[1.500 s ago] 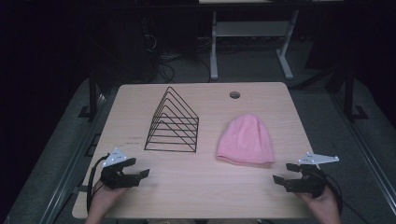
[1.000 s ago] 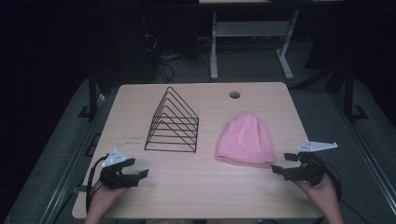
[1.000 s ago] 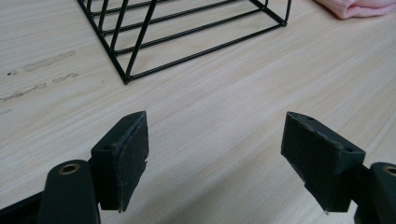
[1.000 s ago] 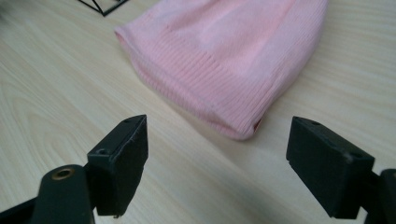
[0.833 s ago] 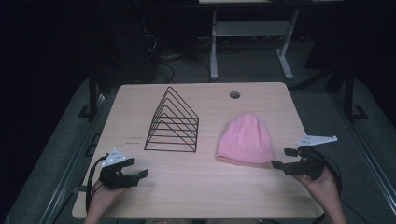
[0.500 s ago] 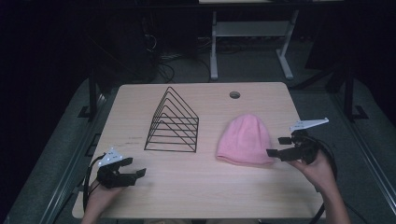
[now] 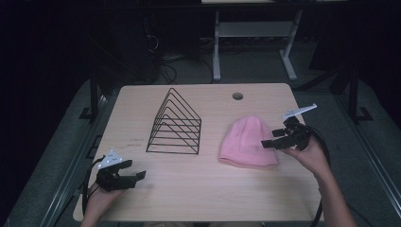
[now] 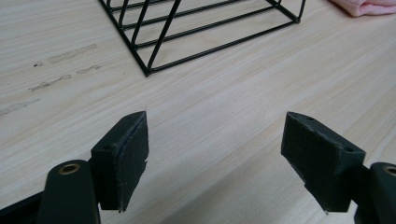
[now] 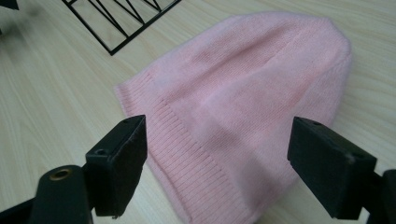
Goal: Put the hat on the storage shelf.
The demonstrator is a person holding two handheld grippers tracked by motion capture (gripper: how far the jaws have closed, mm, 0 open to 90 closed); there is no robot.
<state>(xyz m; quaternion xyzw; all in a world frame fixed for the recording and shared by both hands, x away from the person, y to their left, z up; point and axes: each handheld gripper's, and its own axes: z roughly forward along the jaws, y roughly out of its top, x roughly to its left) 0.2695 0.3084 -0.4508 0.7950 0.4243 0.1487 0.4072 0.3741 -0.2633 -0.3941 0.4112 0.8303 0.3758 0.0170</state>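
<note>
Beanie, pink, soft ribbed knit (image 7: 249,142), lies flat on the pale wood-grain table (image 7: 213,189), right of centre, ribbed cuff toward the near edge and rounded crown toward the far edge. Right gripper (image 7: 270,141), held in the person's right hand (image 7: 309,153), sits at the right edge of the beanie with its jaws pointing left over the fabric. In the right gripper view the beanie (image 9: 243,107) lies beyond and between the two black jaws, which stand wide apart with nothing between them; whether a jaw tip touches the knit cannot be told.

Left gripper (image 7: 137,176) is at the near left of the table, held in the left hand (image 7: 97,201), jaws pointing right. In the left gripper view its jaws are spread wide over bare table (image 8: 210,126), empty.

Black wire rack of triangular frames (image 7: 176,124) stands upright left of centre, near the beanie's left side but apart from it, with bare wood between them. The left gripper view shows its near corner (image 8: 196,32) beyond the jaws, well apart from them, and a sliver of the beanie (image 8: 369,5) at the upper right. Round cable hole (image 7: 237,96) sits near the table's far edge, beyond the beanie. Faint scuff marks (image 7: 130,140) show on the wood left of the rack.
</note>
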